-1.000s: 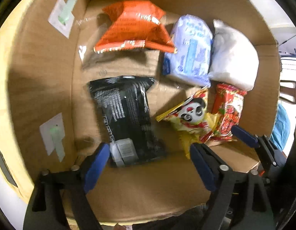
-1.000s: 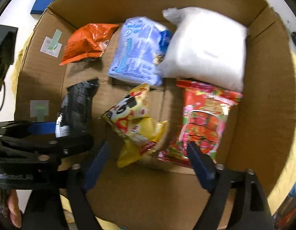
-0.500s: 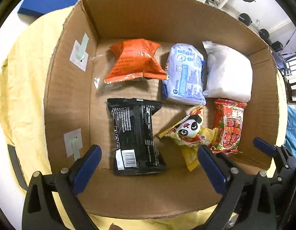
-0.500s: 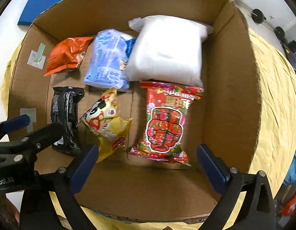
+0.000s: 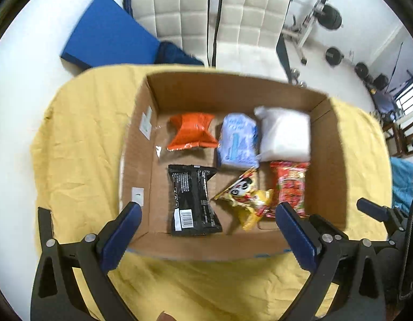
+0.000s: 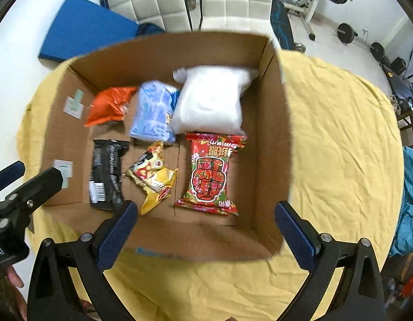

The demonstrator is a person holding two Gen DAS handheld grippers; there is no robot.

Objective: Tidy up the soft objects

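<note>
Since before: both grippers have pulled back and up; whole cardboard box (image 5: pixel 327 187) now in frame on the yellow cloth (image 5: pixel 80 147).
Left gripper (image 5: pixel 206 230): jaws apart, empty.
Right gripper (image 6: pixel 206 227): jaws apart, empty.
Right view only: red packet (image 6: pixel 210 174) fully readable, long axis toward the box's far wall.
Left view: black packet (image 5: pixel 191 200) lies lengthwise, barcode at near end.
Far row: orange bag (image 5: pixel 191 133), blue pack (image 5: pixel 237 141), white bag (image 5: pixel 284 136).
Between black and red: panda packet (image 5: pixel 245 196), tilted.

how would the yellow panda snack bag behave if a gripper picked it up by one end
The yellow panda snack bag looks crumpled and twisted, so it would probably flop and sag. Its glossy film may slip between the pads. It seems thin and barely filled, so likely light.
</note>
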